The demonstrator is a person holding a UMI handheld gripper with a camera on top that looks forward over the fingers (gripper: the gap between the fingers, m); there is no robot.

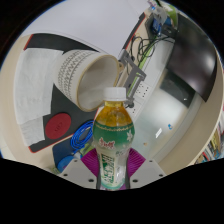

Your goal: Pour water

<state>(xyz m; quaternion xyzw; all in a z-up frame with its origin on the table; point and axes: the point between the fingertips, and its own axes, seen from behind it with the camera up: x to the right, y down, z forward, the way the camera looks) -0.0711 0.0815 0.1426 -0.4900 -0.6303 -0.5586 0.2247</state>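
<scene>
A bottle with a white cap, yellow-green liquid and a green-and-white label stands upright between my fingers. My gripper is shut on the bottle's lower body, the magenta pads pressing on both sides. Just beyond the bottle a white ribbed cup lies tilted on its side, its opening turned toward the bottle's cap. The bottle's cap sits just below the cup's rim.
A dark mat with a red round object and a blue item lies to the left on the white table. A robot arm with cables stands behind the cup.
</scene>
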